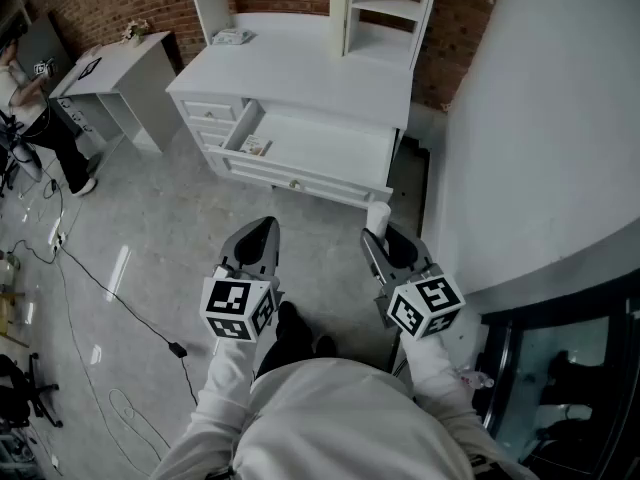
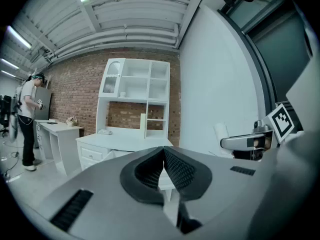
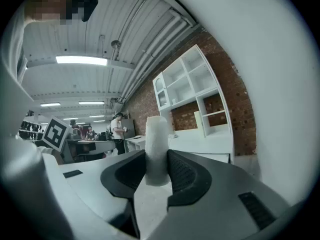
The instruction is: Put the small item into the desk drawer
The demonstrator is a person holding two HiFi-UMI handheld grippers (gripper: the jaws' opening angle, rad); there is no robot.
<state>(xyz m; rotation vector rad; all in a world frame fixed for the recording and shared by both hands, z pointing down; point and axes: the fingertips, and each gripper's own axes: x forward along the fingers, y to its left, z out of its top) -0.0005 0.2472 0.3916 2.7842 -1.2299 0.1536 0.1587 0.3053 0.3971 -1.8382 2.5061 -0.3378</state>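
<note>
A small white cylinder [image 3: 157, 149] stands upright between the jaws of my right gripper [image 3: 157, 171], which is shut on it; in the head view the cylinder [image 1: 378, 217] pokes up from the right gripper [image 1: 383, 240]. My left gripper [image 1: 258, 234] is shut with nothing in it, its pads [image 2: 175, 168] meeting at the tips. Both grippers hover above the floor in front of the white desk [image 1: 300, 73]. The desk's wide drawer [image 1: 310, 148] is pulled open, with a small object [image 1: 253, 146] lying at its left end.
A white hutch [image 1: 385, 8] stands on the desk's back. A curved white wall [image 1: 540, 128] rises on the right. At far left are a second white desk [image 1: 115, 73] and a person [image 1: 40, 118]. Cables [image 1: 110, 288] trail over the grey floor.
</note>
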